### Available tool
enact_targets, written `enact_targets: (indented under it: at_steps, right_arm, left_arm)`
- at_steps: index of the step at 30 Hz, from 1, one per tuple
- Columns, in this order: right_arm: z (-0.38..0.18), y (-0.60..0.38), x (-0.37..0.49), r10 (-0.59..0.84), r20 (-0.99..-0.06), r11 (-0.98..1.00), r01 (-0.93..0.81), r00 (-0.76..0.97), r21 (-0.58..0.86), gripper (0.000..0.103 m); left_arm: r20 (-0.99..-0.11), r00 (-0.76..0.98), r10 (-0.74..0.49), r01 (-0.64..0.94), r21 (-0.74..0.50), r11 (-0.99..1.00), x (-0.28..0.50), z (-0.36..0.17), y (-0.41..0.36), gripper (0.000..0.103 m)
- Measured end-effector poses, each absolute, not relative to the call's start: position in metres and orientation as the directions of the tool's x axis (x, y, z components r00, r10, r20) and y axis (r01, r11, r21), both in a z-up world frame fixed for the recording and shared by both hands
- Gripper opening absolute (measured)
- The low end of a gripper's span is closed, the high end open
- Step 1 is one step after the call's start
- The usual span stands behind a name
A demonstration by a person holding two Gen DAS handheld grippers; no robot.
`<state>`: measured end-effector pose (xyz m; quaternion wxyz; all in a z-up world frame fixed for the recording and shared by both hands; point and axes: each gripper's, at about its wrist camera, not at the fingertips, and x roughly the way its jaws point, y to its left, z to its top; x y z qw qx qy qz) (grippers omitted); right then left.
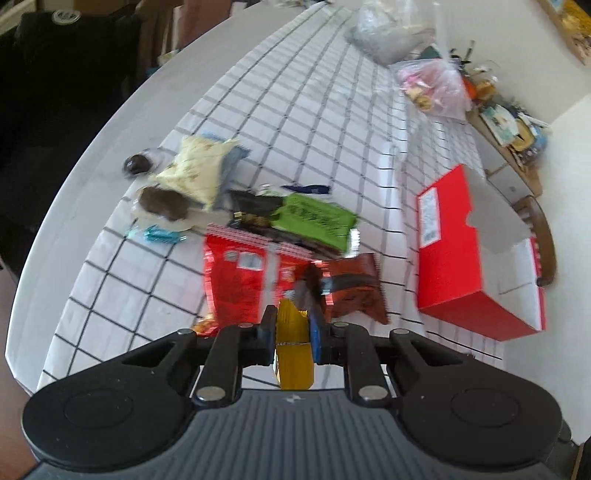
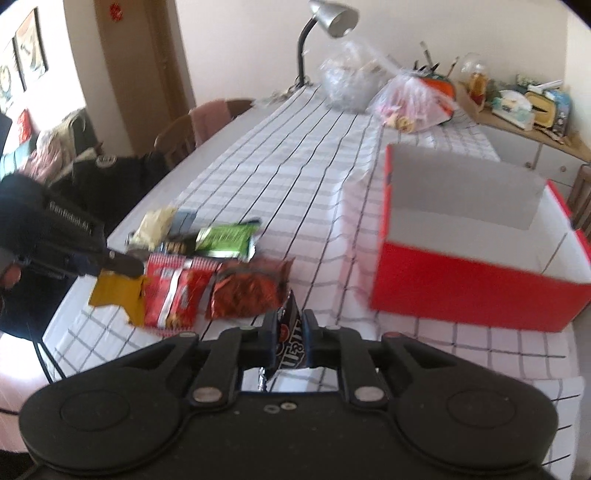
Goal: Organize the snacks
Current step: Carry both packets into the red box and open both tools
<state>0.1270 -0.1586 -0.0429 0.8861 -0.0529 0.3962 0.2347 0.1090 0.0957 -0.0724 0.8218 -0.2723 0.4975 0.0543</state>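
Observation:
My left gripper is shut on a yellow snack packet and holds it above the near end of the snack pile. In the right wrist view the left gripper holds that yellow packet beside a red packet. My right gripper is shut on a dark snack packet, left of the open red box. The pile holds a red packet, a brown packet, a green packet and a cream packet. The red box stands at the right.
The checked tablecloth covers the table. Clear plastic bags and a desk lamp stand at the far end. A cluttered wooden shelf is at the back right. Chairs and a dark bag line the left edge.

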Motion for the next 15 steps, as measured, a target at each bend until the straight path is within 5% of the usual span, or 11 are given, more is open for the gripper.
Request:
enact_targets:
  at_steps: [15]
  right_arm:
    - [0.015,-0.251,0.195,0.352,-0.642,0.919,-0.380,0.681,0.102,0.010]
  left_arm:
    - [-0.806,0.544,-0.232,-0.182,-0.383,0.906,0.184,-0.014,-0.010,0.017]
